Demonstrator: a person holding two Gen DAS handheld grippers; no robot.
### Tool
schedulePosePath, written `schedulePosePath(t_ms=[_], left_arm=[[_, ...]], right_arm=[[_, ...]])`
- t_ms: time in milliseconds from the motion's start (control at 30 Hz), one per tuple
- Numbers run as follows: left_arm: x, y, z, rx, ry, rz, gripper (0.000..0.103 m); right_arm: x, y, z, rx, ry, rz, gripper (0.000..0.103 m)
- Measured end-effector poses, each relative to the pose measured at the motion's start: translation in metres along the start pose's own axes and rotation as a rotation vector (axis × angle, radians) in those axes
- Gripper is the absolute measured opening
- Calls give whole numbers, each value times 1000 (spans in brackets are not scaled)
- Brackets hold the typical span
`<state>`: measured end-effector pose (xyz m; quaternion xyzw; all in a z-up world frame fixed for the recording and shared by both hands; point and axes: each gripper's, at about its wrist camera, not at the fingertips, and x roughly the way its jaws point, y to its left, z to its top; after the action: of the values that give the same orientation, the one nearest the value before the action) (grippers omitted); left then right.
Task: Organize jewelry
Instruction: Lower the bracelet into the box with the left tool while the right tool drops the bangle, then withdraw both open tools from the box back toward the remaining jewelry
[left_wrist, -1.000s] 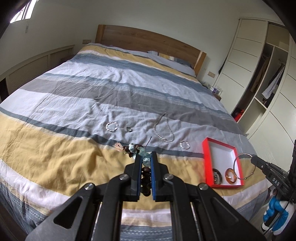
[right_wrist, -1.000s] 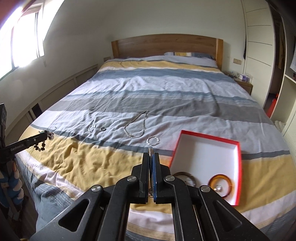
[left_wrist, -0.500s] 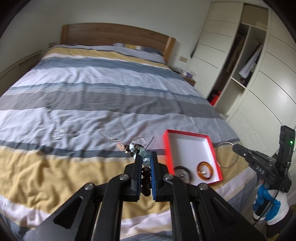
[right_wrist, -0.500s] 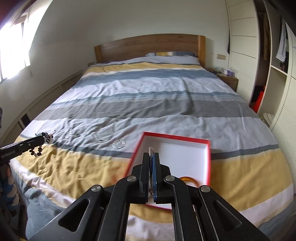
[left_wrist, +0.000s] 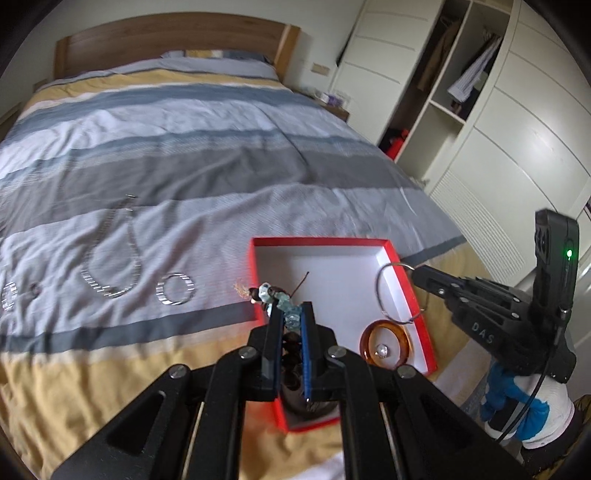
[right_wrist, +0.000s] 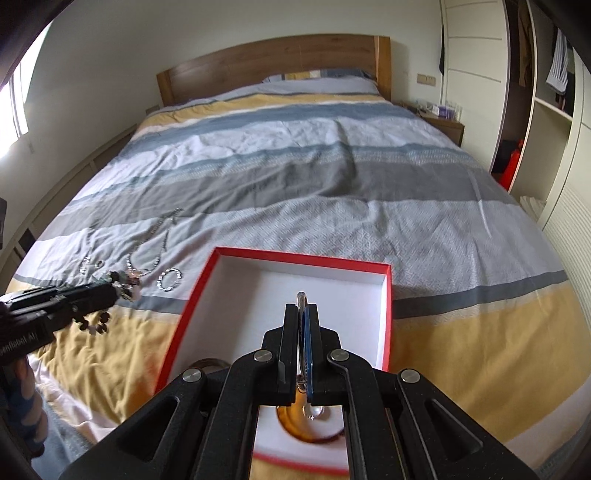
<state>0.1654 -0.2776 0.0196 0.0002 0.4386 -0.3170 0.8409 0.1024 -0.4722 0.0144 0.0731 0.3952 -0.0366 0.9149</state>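
My left gripper (left_wrist: 291, 308) is shut on a beaded bracelet (left_wrist: 271, 293) of dark and pale blue-green beads, held above the near left corner of the red box (left_wrist: 321, 240). The box has a white inside and lies on the striped bed. My right gripper (right_wrist: 301, 308) is shut on a thin silver hoop (left_wrist: 397, 291), which hangs over the box's right side. An amber bangle (left_wrist: 384, 341) with a small ring inside it lies in the box, and a dark bangle (left_wrist: 295, 402) lies partly hidden under my left fingers.
On the bedcover left of the box lie a silver chain necklace (left_wrist: 110, 266), a silver bracelet (left_wrist: 175, 289), a small ring (left_wrist: 33, 288) and another bracelet (left_wrist: 9, 293). A wardrobe (left_wrist: 480, 110) stands to the right. The wooden headboard (right_wrist: 273, 62) is far behind.
Both grippers have swung toward the red box and dropped lower. The box has gone from off to the side to right under both. Each gripper keeps its hold.
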Motion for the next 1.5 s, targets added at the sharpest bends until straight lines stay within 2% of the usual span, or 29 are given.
schedulePosePath(t_ms=[333, 500, 767, 1033, 1200, 1267, 1300, 1333, 1400, 1500], left_arm=[[73, -14, -2, 32, 82, -54, 7], [96, -5, -7, 20, 108, -47, 7], [111, -2, -16, 23, 132, -49, 8], [113, -4, -19, 51, 121, -19, 8], [112, -1, -18, 32, 132, -37, 9], [110, -1, -18, 23, 139, -46, 12], [108, -2, -17, 20, 140, -51, 17], [106, -3, -17, 18, 137, -53, 27], [96, -4, -15, 11, 121, -56, 37], [80, -7, -11, 9, 106, -56, 39]], right_arm=[[50, -16, 2, 29, 40, 0, 3], [61, -35, 6, 49, 52, -49, 4], [85, -53, -3, 59, 118, -89, 4], [101, -36, -14, -12, 173, -93, 4], [99, -37, -15, -24, 177, -96, 5], [94, -37, -15, -24, 172, -99, 11], [92, -37, -15, -21, 169, -98, 14], [87, -38, -15, -15, 163, -95, 15], [77, -37, -15, -7, 148, -92, 16], [56, -36, -14, 2, 119, -82, 19]])
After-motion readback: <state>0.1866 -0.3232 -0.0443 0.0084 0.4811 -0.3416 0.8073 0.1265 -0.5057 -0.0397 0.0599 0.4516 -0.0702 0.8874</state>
